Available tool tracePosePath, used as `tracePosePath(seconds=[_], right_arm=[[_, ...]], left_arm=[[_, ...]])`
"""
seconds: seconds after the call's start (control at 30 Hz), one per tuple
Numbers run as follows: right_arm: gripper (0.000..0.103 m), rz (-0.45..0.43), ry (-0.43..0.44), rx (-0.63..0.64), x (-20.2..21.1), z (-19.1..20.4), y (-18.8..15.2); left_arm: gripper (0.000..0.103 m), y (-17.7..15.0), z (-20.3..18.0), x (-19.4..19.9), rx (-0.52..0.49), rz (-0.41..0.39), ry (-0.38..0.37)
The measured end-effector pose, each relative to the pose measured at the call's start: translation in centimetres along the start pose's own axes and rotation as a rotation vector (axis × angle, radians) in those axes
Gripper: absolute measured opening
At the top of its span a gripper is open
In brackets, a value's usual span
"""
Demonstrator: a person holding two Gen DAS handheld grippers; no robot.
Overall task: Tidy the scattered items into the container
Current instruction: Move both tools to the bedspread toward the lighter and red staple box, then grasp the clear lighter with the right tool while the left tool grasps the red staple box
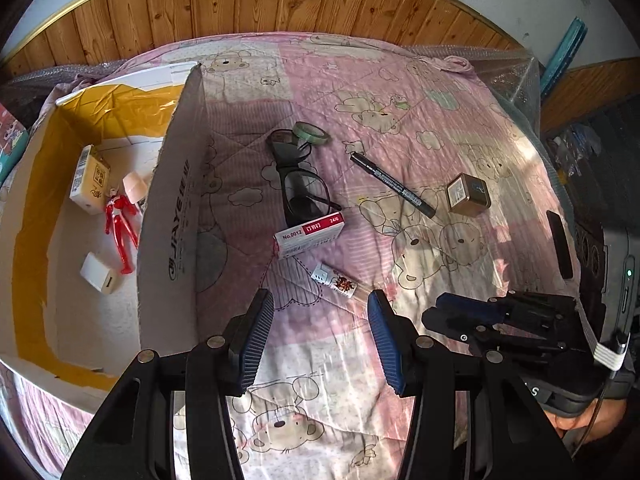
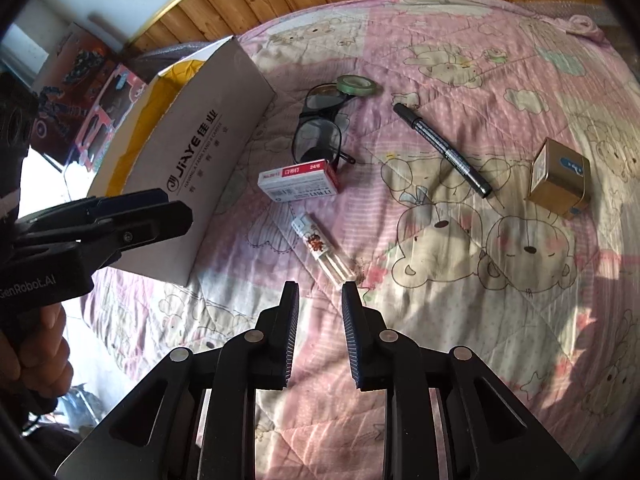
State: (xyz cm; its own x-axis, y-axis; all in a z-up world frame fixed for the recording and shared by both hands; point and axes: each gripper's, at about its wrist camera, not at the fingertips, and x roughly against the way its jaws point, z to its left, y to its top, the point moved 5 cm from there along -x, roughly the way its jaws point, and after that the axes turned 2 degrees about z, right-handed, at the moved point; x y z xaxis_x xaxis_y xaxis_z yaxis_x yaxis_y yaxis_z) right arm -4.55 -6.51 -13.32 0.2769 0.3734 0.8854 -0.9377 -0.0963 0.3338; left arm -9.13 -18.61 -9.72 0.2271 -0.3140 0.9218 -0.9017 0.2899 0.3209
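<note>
Daylight falls in warm, broken patches across the pink quilt [image 1: 420, 92], brightest toward its right edge in the left wrist view and along its near edge in the right wrist view. Dark shadows lie on the quilt's right side in the right wrist view. The marker [image 2: 442, 150] and the gold tin [image 2: 560, 178] cast short, soft shadows. The yellow tape inside the cardboard box [image 1: 168, 216] shines with glare. Beyond the quilt's left edge, the floor in the right wrist view is washed out white. Both views bow strongly, with black corners; the wooden wall [image 1: 256, 0] curves. Focus is fairly sharp mid-frame, softer at the rims.
</note>
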Motion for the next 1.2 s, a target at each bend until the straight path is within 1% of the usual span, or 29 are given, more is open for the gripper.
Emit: tracePosePath(seconds=[0.07,0.1,0.17,0.23,0.3,0.37,0.4,0.47,0.53,0.57,0.6,0.63,0.67,0.73,0.8,0.83,0.87,0.9,0.97,1.0,1.03,1.07,1.1,1.17,1.2], right_arm=[[0.030,-0.009,-0.023,0.059,-1.1,0.3,0.4],[0.034,-0.011,-0.035,0.093,-1.7,0.6,0.6],[0.035,-0.007,-0.056,0.160,-2.9,1.0,0.9],[0.036,0.000,-0.073,0.225,-4.2,1.3,1.0],[0.036,0.012,-0.087,0.279,-5.5,1.5,1.0],[0.036,0.017,-0.086,0.308,-6.6,1.3,0.8],[0.036,0.021,-0.082,0.310,-7.1,1.1,0.8],[0.036,0.038,-0.077,0.298,-8.2,0.5,0.5],[0.030,0.023,-0.055,0.273,-8.0,0.1,0.6],[0.025,0.028,-0.048,0.248,-7.9,-0.3,0.6],[0.020,0.037,-0.031,0.215,-7.7,-0.7,0.7],[0.020,0.047,-0.011,0.174,-7.5,-1.3,0.8],[0.020,0.052,0.005,0.135,-7.3,-1.8,0.8],[0.020,0.047,0.036,0.098,-6.7,-2.3,0.8],[0.024,0.021,0.045,0.117,-6.1,-2.0,0.8],[0.025,0.007,0.044,0.135,-6.0,-1.7,0.8],[0.034,-0.003,0.040,0.158,-6.1,-1.2,0.8],[0.038,-0.008,0.030,0.187,-6.3,-0.8,0.8],[0.038,-0.009,-0.023,0.247,-7.3,-0.2,0.6],[0.038,-0.008,-0.050,0.262,-7.8,-0.3,0.6],[0.037,-0.023,-0.058,0.264,-7.9,-0.3,0.5],[0.023,-0.023,-0.067,0.249,-7.9,-0.7,0.7],[0.020,-0.014,-0.069,0.222,-7.7,-1.2,0.9],[0.020,0.002,-0.070,0.150,-7.2,-2.4,1.0],[0.020,0.007,-0.079,0.118,-6.8,-3.0,1.0]], left_arm=[[0.053,0.6,-0.2,-1.5,-0.011,0.021,-0.011],[0.053,1.0,-0.2,-2.3,-0.013,0.031,-0.003],[0.053,1.7,-0.1,-3.8,-0.016,0.049,0.008],[0.054,2.6,0.0,-5.1,-0.031,0.047,0.035],[0.057,3.3,-0.1,-6.5,-0.070,0.047,0.060],[0.057,3.6,0.1,-8.3,-0.105,0.075,0.094],[0.057,3.8,0.2,-9.1,-0.113,0.086,0.098],[0.060,4.1,0.6,-10.1,-0.133,0.066,0.131],[0.059,4.5,1.1,-10.7,-0.124,0.068,0.133],[0.055,4.7,1.2,-10.8,-0.109,0.075,0.113],[0.048,4.8,1.2,-10.9,-0.090,0.093,0.075],[0.035,4.8,1.2,-10.9,-0.063,0.121,0.032],[0.034,4.7,1.3,-11.0,-0.038,0.143,0.007],[0.034,4.5,1.2,-10.9,-0.041,0.149,0.007],[0.035,4.3,1.2,-10.8,-0.069,0.143,0.032],[0.039,4.2,1.3,-10.8,-0.075,0.141,0.038],[0.044,4.3,1.4,-10.9,-0.075,0.143,0.036],[0.046,4.4,1.4,-11.1,-0.071,0.145,0.031],[0.048,4.6,1.2,-11.3,-0.069,0.144,0.011],[0.048,4.7,0.9,-11.4,-0.078,0.140,0.007],[0.048,4.9,0.7,-11.4,-0.089,0.137,0.013],[0.048,5.0,0.5,-11.6,-0.096,0.139,0.019],[0.048,5.0,0.3,-11.7,-0.101,0.144,0.016],[0.047,4.7,0.0,-12.0,-0.112,0.153,0.006],[0.044,4.6,-0.2,-12.1,-0.118,0.163,0.008]])
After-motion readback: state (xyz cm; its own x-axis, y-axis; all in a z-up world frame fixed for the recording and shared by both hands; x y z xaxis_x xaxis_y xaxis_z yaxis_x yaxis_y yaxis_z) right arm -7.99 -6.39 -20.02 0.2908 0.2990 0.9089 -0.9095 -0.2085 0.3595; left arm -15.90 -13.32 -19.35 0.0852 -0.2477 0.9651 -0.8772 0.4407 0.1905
